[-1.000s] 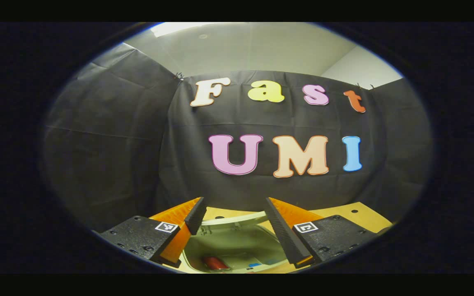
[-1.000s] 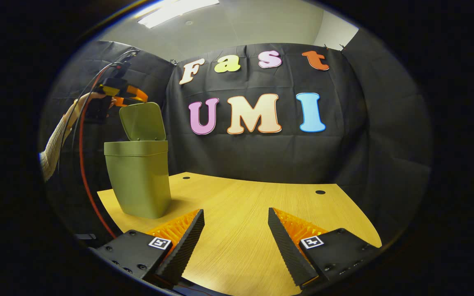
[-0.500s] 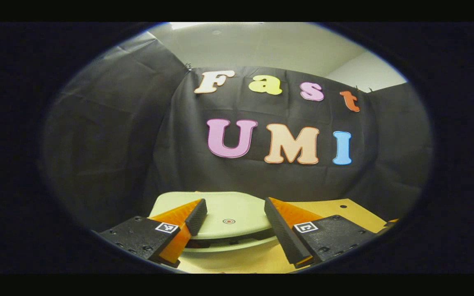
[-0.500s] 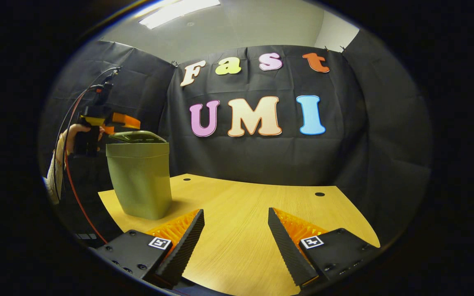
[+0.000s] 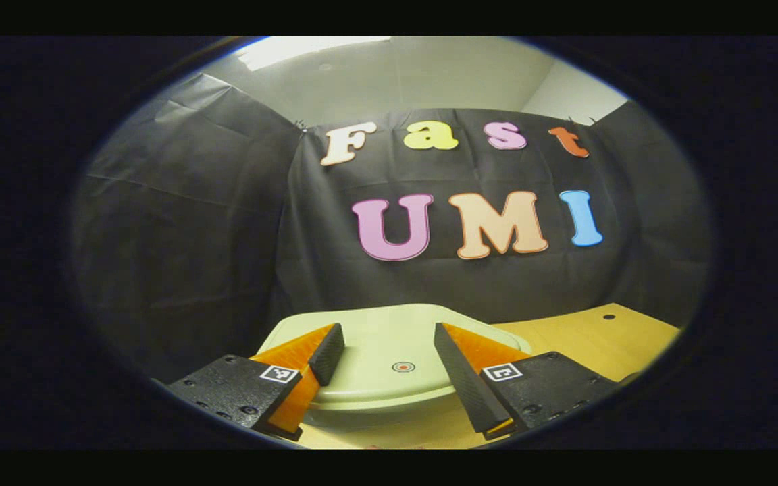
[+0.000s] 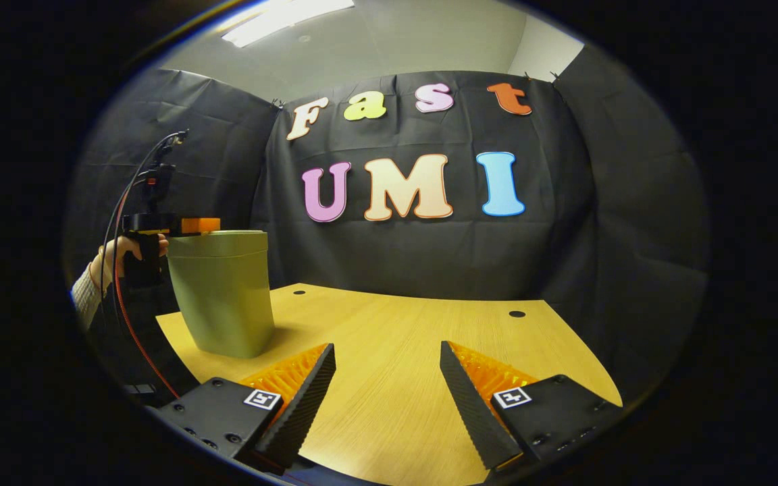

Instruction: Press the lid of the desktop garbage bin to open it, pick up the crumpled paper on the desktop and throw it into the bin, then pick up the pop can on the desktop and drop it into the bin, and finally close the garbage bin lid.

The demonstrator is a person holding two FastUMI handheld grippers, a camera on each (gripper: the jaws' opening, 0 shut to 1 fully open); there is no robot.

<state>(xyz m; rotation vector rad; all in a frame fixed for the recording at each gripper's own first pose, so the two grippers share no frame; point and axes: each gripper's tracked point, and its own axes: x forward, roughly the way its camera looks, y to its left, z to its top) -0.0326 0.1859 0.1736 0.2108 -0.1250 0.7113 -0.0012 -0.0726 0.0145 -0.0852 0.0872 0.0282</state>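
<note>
- A second ago the lid [image 5: 389, 344] stood upright over the open garbage bin [image 6: 221, 297], with something red lying inside. Half a second ago it was nearly flat, and now it sits flush on the rim.
- The left gripper [image 5: 389, 358] has come down with the lid and hovers just above it, fingers spread and holding nothing. Whether a finger touches the lid cannot be told.
- In the right gripper view that same gripper shows at the far left, level with the bin's top, held by a hand [image 6: 115, 256] in a pale sleeve.
- The bin stands upright at the far left of the wooden desktop [image 6: 416, 364], well apart from the right gripper [image 6: 385, 395].
- The right gripper hangs low over the near part of the desktop, fingers spread, nothing between them.
- No crumpled paper or pop can lies on the visible desktop; judging from that and the closed lid, both are in the bin and the final step looks done.
- What likely remains is only to confirm the lid has latched and lift the left gripper away.
</note>
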